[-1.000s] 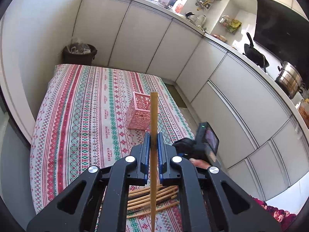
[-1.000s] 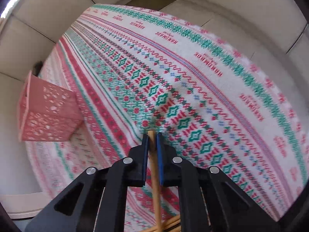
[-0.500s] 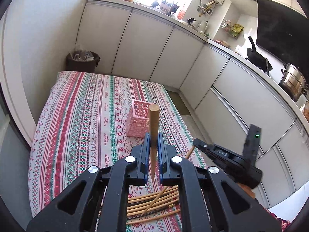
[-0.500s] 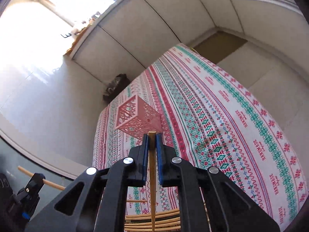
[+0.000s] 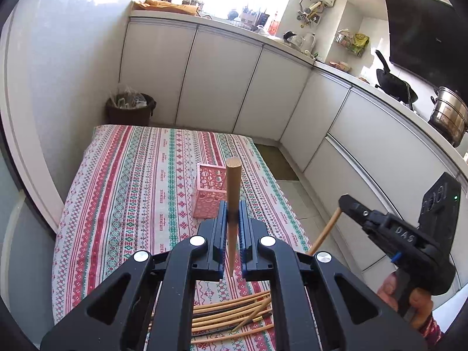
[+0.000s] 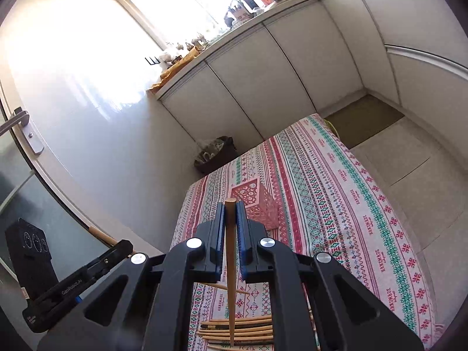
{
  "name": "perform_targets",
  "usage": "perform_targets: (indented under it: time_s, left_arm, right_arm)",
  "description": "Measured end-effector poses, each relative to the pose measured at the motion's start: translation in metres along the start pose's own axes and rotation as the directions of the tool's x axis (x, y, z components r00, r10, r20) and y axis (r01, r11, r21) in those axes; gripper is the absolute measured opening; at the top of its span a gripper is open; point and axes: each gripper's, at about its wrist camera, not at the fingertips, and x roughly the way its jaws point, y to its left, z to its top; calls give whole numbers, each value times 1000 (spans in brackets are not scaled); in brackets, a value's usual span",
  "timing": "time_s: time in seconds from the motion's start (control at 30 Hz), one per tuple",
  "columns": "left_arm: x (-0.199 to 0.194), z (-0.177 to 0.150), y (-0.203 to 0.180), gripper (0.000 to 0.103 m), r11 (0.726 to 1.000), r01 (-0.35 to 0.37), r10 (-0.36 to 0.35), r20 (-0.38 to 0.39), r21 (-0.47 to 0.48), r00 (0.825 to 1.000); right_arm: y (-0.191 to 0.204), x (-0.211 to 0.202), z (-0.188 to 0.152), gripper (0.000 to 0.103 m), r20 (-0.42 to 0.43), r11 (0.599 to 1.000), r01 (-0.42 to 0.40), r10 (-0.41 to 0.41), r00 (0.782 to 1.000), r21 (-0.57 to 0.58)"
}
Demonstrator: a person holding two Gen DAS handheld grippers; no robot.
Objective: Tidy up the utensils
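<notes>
My left gripper (image 5: 233, 213) is shut on a wooden chopstick (image 5: 232, 193) whose blunt end sticks up past the fingertips. My right gripper (image 6: 230, 213) is likewise shut on another chopstick (image 6: 230, 248), held above the table. A pink lattice holder (image 5: 208, 194) stands upright on the patterned tablecloth (image 5: 131, 193), just beyond both grippers; the right wrist view shows the holder (image 6: 257, 204) too. Several more chopsticks (image 5: 234, 313) lie in a loose pile near the table's front edge. From the left wrist view, the right gripper (image 5: 345, 203) hangs at the right, its chopstick (image 5: 324, 232) slanting down.
A dark bin (image 5: 130, 108) stands at the table's far left corner. White cabinets (image 5: 222, 82) run behind and along the right, with a narrow floor strip (image 5: 295, 193) between them and the table. A glass door with a handle (image 6: 17, 120) is at the left.
The right gripper has risen from close over the cloth to well above the table, rolling level with its chopstick. The left gripper lifted slightly and moved a little nearer the holder.
</notes>
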Motion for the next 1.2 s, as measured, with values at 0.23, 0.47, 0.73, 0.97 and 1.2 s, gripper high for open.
perform_targets:
  time_s: [0.23, 0.47, 0.73, 0.97, 1.2]
  left_arm:
    - [4, 29, -16, 6, 999, -44, 43, 82, 17, 996]
    - [15, 73, -29, 6, 993, -107, 96, 196, 42, 976]
    - [64, 97, -28, 6, 986, -150, 133, 209, 68, 969]
    - [122, 82, -2, 7, 988, -147, 142, 104, 47, 984]
    - [100, 77, 21, 29, 985, -166, 170, 132, -39, 977]
  right_arm:
    - [12, -21, 52, 8, 149, 998, 23, -14, 989, -56]
    - [45, -15, 109, 8, 376, 980, 88, -16, 926, -176]
    - [65, 48, 123, 8, 445, 940, 141, 13, 896, -310]
    - [44, 118, 92, 8, 377, 929, 150, -12, 926, -339]
    - [24, 129, 71, 21, 293, 935, 187, -96, 951, -301]
